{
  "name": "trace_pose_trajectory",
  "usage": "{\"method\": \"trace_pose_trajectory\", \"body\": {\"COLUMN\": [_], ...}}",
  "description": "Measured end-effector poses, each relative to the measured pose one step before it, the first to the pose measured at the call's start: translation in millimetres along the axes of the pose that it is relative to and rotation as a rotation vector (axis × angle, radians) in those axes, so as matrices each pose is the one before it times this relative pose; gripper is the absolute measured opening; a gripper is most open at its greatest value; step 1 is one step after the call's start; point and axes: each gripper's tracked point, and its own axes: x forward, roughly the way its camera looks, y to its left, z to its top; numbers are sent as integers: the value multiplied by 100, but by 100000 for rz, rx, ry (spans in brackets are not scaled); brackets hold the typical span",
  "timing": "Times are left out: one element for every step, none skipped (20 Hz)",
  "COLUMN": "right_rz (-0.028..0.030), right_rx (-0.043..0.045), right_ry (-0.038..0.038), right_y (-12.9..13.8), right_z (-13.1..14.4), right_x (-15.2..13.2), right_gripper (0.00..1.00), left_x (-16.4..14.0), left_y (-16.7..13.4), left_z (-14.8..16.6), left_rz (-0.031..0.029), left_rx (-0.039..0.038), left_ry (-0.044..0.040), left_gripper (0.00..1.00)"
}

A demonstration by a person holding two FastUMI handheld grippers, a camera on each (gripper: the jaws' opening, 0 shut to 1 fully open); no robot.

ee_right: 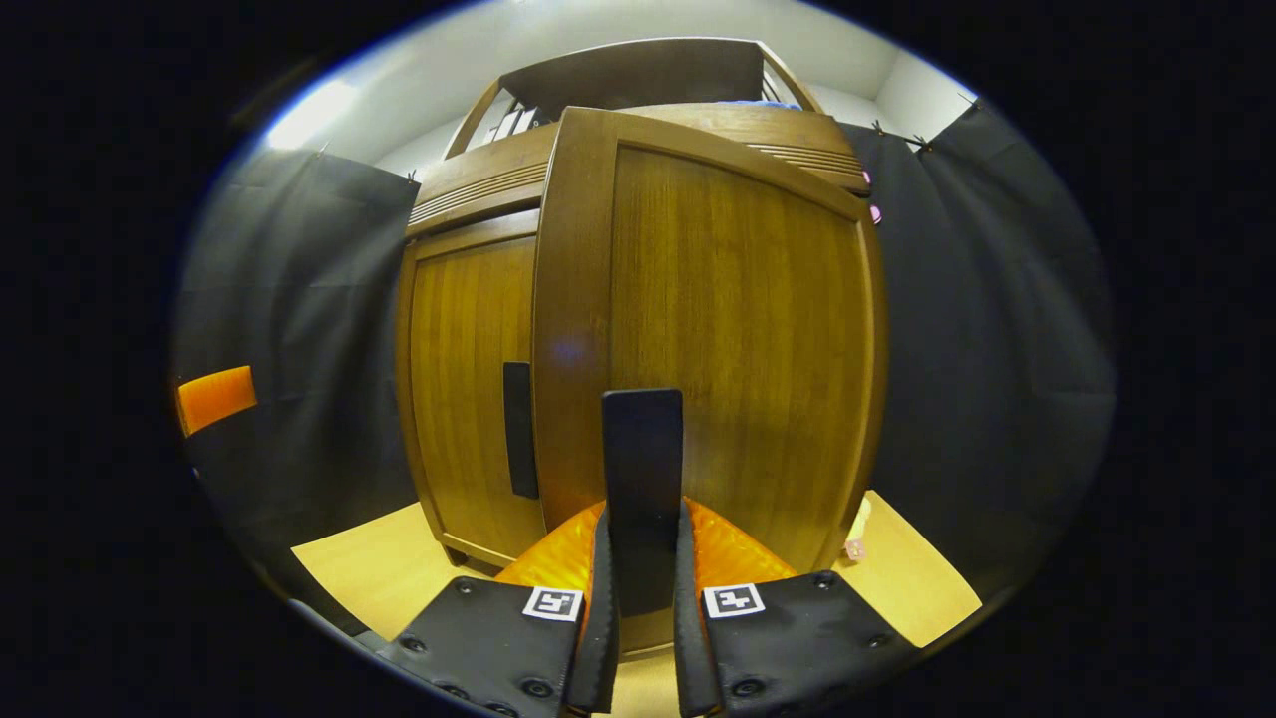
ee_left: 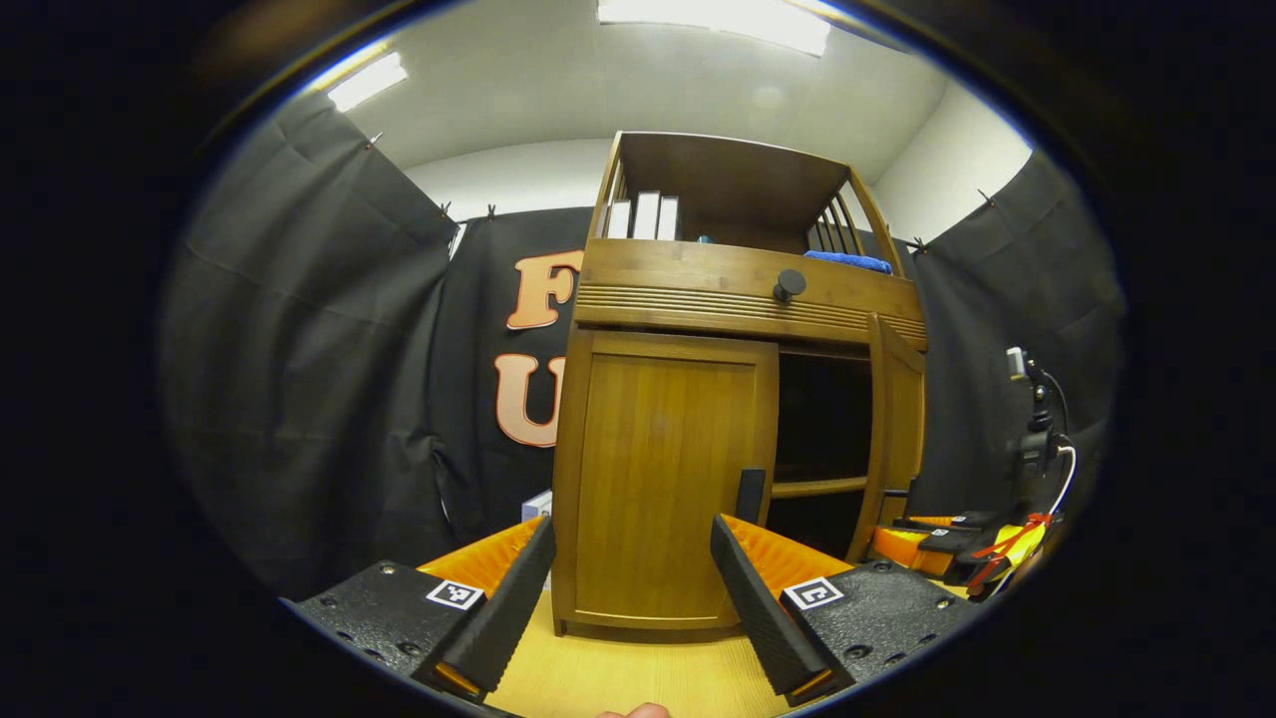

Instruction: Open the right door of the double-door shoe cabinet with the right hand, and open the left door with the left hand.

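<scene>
The wooden shoe cabinet (ee_left: 698, 279) stands right ahead in the left gripper view. Its left door (ee_left: 663, 479) is closed, with a dark upright handle (ee_left: 750, 496) at its inner edge. The right door (ee_left: 897, 429) is swung outward, and a dark interior shows behind it. My left gripper (ee_left: 633, 598) is open, low in front of the left door and short of its handle. In the right gripper view my right gripper (ee_right: 643, 529) is shut on the right door's handle (ee_right: 643, 449), with the right door (ee_right: 758, 339) angled out from the left door (ee_right: 469, 399).
A drawer front with a round dark knob (ee_left: 789, 284) sits above the doors. The open shelf on top holds white boxes (ee_left: 643, 214) and a blue cloth (ee_left: 847, 261). The cabinet stands on a light wooden surface (ee_left: 618, 678). Black cloth walls close in on both sides.
</scene>
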Motion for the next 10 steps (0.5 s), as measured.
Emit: {"method": "trace_pose_trajectory", "body": {"right_rz": [-538, -635, -635, -527, -551, -441, -440, -472, -703, -707], "right_rx": [-17, 32, 162, 172, 80, 142, 64, 205, 138, 199], "right_ry": [239, 225, 168, 7, 37, -7, -70, -179, -360, -253], "right_y": [-205, -223, -316, -129, -220, -231, -217, -331, -375, -420], "right_z": [-7, -58, 41, 78, 7, 103, 25, -51, 27, -129], "right_x": [-282, -401, -330, -336, -267, -312, -326, -403, -270, -371], "right_gripper": [35, 35, 34, 35, 35, 35, 35, 35, 35, 35], "left_x": [98, 179, 127, 99, 78, 108, 83, 157, 109, 130], "left_y": [-216, -221, -219, -200, -243, -262, -248, -245, -231, -341], "left_z": [-70, -63, -103, -5, -55, -39, -19, 3, -1, -15], "left_rz": [-455, -578, -529, -512, -681, -746, -622, -541, -584, -693], "left_rx": [-344, -200, -124, -128, -195, -161, -38, -12, -136, -249], "left_ry": [-26, 83, -8, -71, -68, -32, -53, -135, -180, -119], "left_gripper": [94, 97, 94, 92, 92, 94, 94, 94, 94, 94]}}
